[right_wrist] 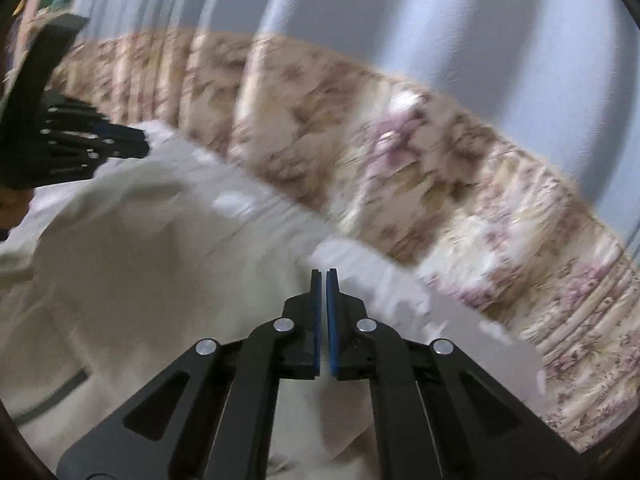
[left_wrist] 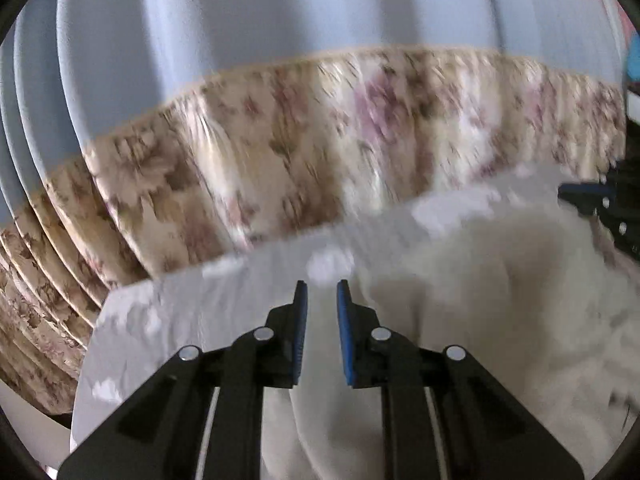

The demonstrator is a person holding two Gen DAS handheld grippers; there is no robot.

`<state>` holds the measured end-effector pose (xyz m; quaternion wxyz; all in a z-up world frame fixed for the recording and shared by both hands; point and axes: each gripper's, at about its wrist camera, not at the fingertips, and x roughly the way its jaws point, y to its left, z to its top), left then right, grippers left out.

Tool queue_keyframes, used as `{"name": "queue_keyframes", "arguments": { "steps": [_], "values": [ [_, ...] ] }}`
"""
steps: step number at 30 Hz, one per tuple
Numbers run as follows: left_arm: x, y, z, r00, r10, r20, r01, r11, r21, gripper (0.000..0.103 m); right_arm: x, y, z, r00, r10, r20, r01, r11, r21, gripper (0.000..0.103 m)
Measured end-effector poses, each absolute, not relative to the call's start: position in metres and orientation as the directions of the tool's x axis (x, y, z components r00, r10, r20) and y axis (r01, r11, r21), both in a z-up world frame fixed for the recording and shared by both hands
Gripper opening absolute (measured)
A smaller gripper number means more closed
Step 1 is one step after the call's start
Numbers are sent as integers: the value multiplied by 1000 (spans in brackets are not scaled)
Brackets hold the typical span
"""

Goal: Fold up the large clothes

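Note:
A large cream-white garment (left_wrist: 460,280) lies spread below both grippers; it also fills the lower left of the right wrist view (right_wrist: 132,264). My left gripper (left_wrist: 322,286) has its jaws a small gap apart, with the garment's pale edge running between the blue pads. Whether it pinches the cloth is unclear. My right gripper (right_wrist: 324,274) has its pads nearly together, with cloth seeming caught between them. The right gripper shows at the right edge of the left wrist view (left_wrist: 592,200). The left gripper shows at the upper left of the right wrist view (right_wrist: 100,140). Both views are motion-blurred.
A floral beige and pink fabric (left_wrist: 320,140) runs in a band behind the garment; it also shows in the right wrist view (right_wrist: 440,184). A pale blue curtain (left_wrist: 280,20) hangs above it. A white surface edge (left_wrist: 24,420) shows at the lower left.

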<state>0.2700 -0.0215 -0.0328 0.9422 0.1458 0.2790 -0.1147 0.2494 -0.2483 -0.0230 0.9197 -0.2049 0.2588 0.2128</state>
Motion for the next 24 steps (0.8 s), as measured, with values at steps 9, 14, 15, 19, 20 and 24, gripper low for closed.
{"name": "queue_keyframes", "arguments": {
  "steps": [9,14,15,19,20,24],
  "values": [
    [234,-17,-29,680,-253,-688,355,935,7,25,212,-255,1,668,377,-641,-534,843,-62,66],
    [270,-30,-13,679,-265,-684,218,963,-156,61,256,-253,20,699,366,-614,-371,920,127,66],
    [275,-34,-16,664,-280,-694,217,959,-181,61,265,-250,15,687,368,-627,-355,922,152,66],
    [291,-51,-49,618,-219,-755,176,975,-138,63,291,-235,-32,632,244,-736,-273,959,84,65],
    [293,-51,-56,615,-202,-762,163,978,-129,63,295,-236,-42,626,202,-754,-247,968,55,65],
    [293,-48,-79,644,-105,-757,106,993,-47,62,302,-239,-68,607,136,-783,-189,982,24,66]
  ]
}}
